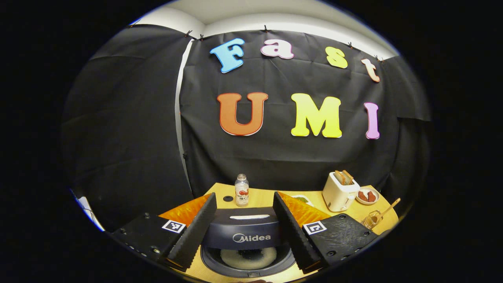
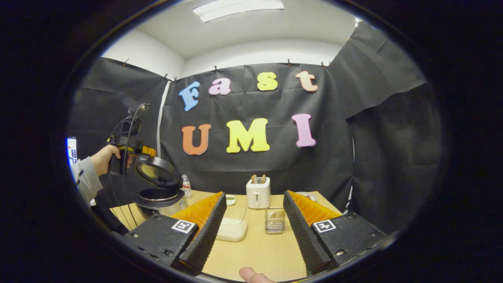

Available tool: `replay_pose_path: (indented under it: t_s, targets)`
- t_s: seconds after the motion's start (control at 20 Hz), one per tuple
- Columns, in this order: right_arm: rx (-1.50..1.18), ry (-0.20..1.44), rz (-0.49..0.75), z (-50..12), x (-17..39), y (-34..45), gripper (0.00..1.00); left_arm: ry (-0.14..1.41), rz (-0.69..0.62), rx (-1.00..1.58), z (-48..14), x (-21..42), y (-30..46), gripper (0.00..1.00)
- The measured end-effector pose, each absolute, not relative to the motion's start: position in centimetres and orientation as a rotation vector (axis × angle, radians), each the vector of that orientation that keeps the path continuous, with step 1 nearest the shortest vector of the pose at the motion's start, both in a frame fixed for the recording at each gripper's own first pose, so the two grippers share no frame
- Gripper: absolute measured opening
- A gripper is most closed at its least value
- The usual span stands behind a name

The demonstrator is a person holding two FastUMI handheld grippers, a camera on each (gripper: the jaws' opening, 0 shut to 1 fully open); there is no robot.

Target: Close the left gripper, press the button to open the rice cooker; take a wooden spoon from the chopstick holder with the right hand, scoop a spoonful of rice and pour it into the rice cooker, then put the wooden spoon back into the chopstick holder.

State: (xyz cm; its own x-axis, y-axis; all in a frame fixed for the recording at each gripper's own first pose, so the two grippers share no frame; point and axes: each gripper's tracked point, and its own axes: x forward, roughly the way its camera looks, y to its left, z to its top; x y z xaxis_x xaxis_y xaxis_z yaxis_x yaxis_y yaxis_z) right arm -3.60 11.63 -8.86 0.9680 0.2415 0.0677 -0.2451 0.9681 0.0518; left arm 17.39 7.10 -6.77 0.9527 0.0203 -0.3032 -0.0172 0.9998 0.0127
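Hovering spread-fingered above the rice cooker [image 1: 247, 245], whose lid stands raised for rice, the left gripper [image 1: 244, 230] waits while the right gripper [image 2: 255, 232], fingers likewise apart and empty, faces the chopstick holder [image 2: 274, 221]

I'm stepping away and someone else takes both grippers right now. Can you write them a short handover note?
Left gripper: open, holding nothing, hovering above the dark round rice cooker.
Right gripper: open and empty, over the light wooden table.
Cooker: its lid stands raised, so the button press is done.
Wire chopstick holder stands ahead between the right fingers; the wooden spoon stays in it, untouched.
The pale lidded container beside the holder may be the rice; its contents can't be made out.
Left to do: take the spoon, scoop rice, pour it into the cooker, return the spoon.
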Motion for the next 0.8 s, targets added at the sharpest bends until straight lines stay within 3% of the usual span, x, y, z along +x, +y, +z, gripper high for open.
replay_pose_path:
  t_s: [0.1,0.8]
  targets:
    - [0.057,-0.053,0.245,-9.0,-3.8,11.7,0.94,0.343,0.024,0.012,-8.2,16.0,6.9,0.94]
    - [0.031,-0.016,0.268,-9.5,-4.5,13.8,0.94,0.66,0.042,0.022,-18.4,9.3,6.1,0.95]
